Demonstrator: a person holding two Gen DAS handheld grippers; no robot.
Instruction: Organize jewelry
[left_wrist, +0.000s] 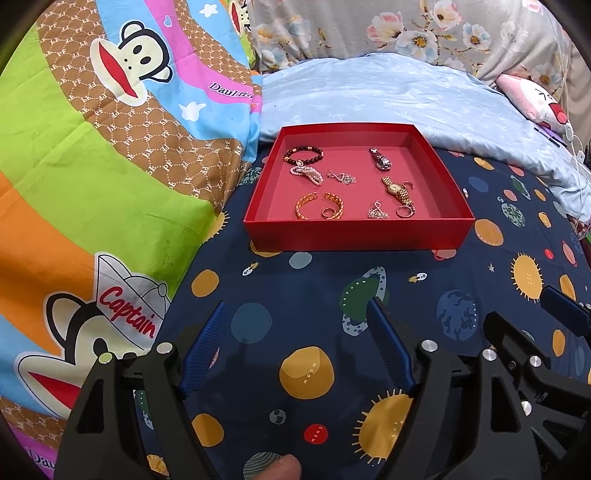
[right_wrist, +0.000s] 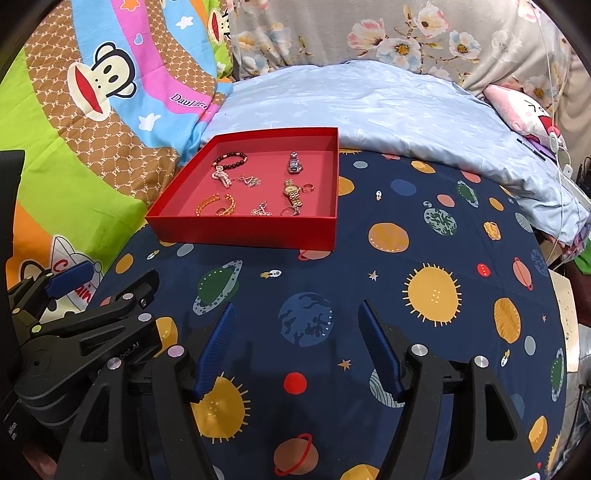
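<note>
Both tongs sit close to us, low over the dark planet sheet (left_wrist: 325, 295) on the bed. Left tongs (left_wrist: 299, 314) are wide open and hold nothing. Right tongs (right_wrist: 297, 314) are wide open and hold nothing too. They are side by side, very near each other.

Farther back is the red box (left_wrist: 358, 232). All the jewelry is in it: a dark bead bracelet (left_wrist: 303, 154), a pink bead string (left_wrist: 306, 175), a gold bangle (left_wrist: 319, 206), a gold watch (left_wrist: 395, 190), a small dark watch (left_wrist: 380, 159), two thin silver chains (left_wrist: 377, 212) and some rings.

What could go wrong? I think the chains are so thin they may slip out of the tongs. A ring leans on the bangle, so two things may lift at once. The bed is soft, so a push could tip the box. The two tongs could also bump.
</note>
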